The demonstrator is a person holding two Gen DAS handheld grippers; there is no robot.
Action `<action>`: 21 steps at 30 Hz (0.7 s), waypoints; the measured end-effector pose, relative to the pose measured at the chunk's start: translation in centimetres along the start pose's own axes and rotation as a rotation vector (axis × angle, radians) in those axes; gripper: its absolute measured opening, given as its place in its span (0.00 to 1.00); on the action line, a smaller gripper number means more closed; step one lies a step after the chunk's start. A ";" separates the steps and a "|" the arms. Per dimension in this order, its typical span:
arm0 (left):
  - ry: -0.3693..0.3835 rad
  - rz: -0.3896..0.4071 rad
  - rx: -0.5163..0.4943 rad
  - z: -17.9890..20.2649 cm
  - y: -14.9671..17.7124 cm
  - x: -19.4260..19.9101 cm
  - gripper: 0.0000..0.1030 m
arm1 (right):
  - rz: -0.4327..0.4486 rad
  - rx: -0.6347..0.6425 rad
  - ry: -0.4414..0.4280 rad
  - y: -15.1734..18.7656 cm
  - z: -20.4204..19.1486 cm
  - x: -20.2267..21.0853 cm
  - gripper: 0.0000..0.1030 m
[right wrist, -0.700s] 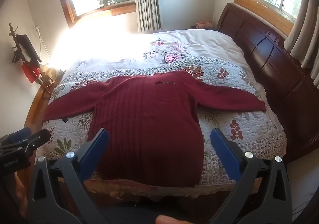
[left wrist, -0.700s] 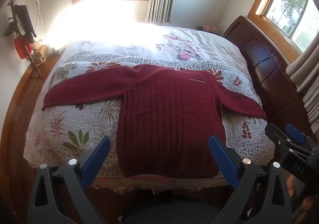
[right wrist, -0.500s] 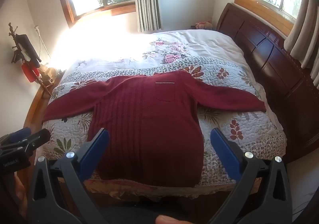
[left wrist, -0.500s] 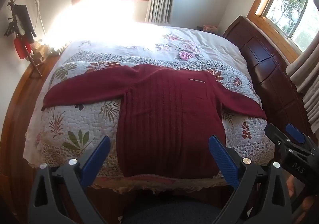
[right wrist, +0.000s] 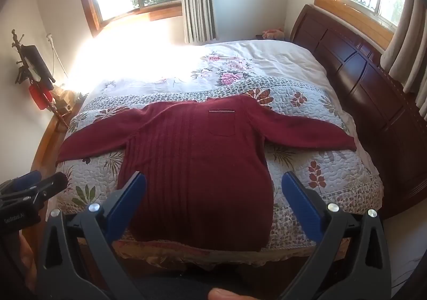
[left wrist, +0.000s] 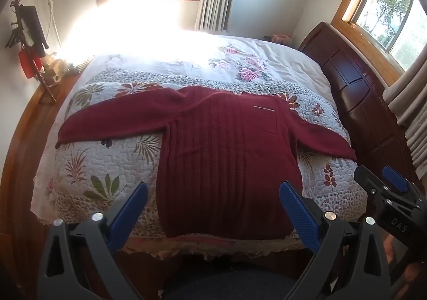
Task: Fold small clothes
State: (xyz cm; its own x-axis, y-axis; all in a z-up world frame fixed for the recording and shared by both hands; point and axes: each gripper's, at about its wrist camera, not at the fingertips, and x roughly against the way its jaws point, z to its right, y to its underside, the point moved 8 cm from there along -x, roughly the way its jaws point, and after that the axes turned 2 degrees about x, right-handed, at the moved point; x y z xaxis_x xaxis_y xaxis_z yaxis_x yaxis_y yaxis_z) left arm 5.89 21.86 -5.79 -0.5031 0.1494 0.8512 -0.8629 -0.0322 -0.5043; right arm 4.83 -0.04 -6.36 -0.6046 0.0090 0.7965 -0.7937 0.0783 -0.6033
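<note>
- Dark red sweater lies flat on quilted bedspread, sleeves spread out to both sides, hem at near bed edge.
- L gripper: jaws wide apart, empty, held above and short of hem; sweater body straight ahead.
- R gripper: also spread wide, empty, sweater straight ahead between its fingers.
- Grippers side by side, not touching cloth.

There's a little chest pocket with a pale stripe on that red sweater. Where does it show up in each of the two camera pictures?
Left wrist view: the pocket sits right of centre, in the upper part of the sweater.
Right wrist view: the pocket sits almost dead centre, slightly above the middle of the picture.
Shared landmark: the dark wooden headboard on the right side of the bed in both.
</note>
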 end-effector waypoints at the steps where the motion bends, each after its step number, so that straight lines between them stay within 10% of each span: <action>1: 0.000 0.001 0.000 0.0 0.0 0.0 0.96 | 0.001 0.000 0.000 0.0 0.0 0.0 0.98; 21: 0.023 0.007 0.006 -1.0 -0.9 -1.5 0.96 | 0.005 -0.006 0.014 -0.5 0.8 -0.3 0.98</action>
State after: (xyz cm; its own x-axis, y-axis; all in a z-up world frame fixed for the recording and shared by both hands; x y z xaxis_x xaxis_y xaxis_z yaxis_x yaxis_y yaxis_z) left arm 7.46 22.61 -6.80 -0.5079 0.1715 0.8442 -0.8597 -0.0397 -0.5092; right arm 5.38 -0.87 -6.34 -0.6075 0.0237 0.7939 -0.7901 0.0844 -0.6071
